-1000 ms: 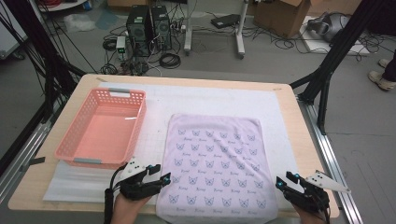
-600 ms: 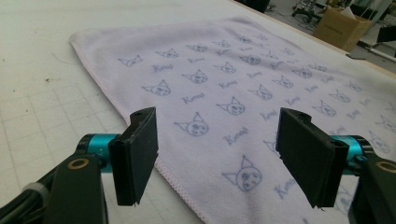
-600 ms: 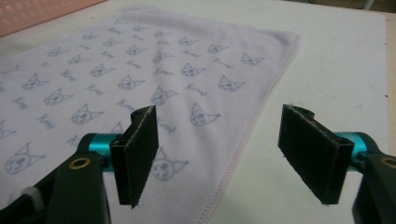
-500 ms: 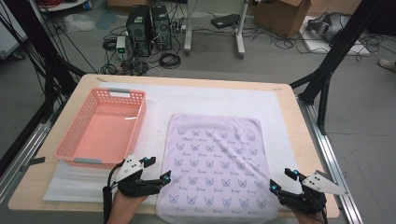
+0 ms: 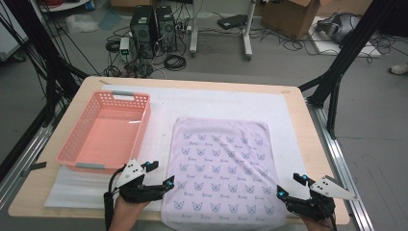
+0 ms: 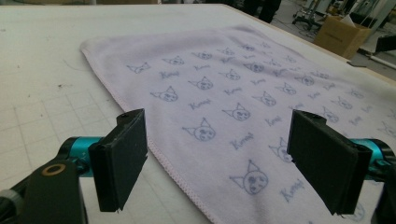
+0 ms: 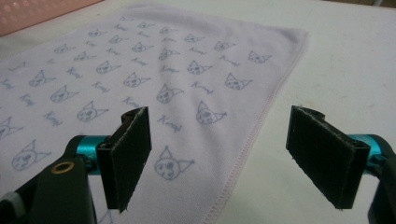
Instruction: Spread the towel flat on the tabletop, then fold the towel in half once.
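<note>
Lilac towel (image 5: pixel 222 173) with a cat print lies flat on the tabletop (image 5: pixel 308 139), right of the pink basket (image 5: pixel 107 130). Left hand-held gripper (image 5: pixel 169 182) sits at the towel's near left edge, right hand-held gripper (image 5: pixel 281 194) at its near right edge. Both pairs of jaws have just been opening and now stand wide apart, each astride a towel hem, gripping nothing.

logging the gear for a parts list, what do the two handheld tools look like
Both match: the left tool and right tool have black bodies, teal barrels behind flat black rectangular pads, and a pale grey three-cornered plate on top. A black cable trails from the left one.
</note>
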`<state>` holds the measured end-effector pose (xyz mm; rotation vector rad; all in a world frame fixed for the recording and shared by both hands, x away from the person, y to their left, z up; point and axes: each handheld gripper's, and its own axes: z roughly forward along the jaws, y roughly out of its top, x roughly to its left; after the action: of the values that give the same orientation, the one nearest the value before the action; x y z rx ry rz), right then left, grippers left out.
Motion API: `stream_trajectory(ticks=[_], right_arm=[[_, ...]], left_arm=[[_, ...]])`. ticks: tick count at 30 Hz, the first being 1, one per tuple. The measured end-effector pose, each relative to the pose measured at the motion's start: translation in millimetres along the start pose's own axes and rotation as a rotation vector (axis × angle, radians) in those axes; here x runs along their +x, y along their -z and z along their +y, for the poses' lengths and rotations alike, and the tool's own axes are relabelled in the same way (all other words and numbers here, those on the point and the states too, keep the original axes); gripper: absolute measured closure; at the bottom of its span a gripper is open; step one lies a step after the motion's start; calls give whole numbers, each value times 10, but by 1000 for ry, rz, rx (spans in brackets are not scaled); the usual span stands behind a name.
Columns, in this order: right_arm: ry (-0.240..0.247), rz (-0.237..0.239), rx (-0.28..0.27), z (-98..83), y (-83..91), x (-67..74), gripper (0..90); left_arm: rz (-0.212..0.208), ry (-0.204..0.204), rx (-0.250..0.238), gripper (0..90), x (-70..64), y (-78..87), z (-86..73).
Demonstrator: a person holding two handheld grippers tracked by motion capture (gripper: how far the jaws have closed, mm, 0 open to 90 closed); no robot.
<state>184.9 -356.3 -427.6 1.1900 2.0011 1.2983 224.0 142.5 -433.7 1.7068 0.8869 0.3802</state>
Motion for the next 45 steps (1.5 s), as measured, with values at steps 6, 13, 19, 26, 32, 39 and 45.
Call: stream_trajectory(ticks=[6,13,19,26,32,39,45], right_arm=[[-2,2,8,0,-30,-11,210],[-8,6,25,-10,-50,-15,210],[2,15,53,-22,-78,-35,209],[-35,26,57,57,-136,-159,183],[-25,23,65,241,-268,-298,179],[-30,22,90,449,-535,-455,178],[-42,27,131,578,-808,-569,173]], left_arm=[[-2,4,5,207,13,4,-10],[-11,16,9,218,14,-27,-11],[-19,27,23,218,25,-67,9],[-34,38,40,219,71,-258,128],[-55,67,60,233,169,-562,295],[-16,72,103,213,280,-886,537],[19,63,123,220,433,-1056,690]])
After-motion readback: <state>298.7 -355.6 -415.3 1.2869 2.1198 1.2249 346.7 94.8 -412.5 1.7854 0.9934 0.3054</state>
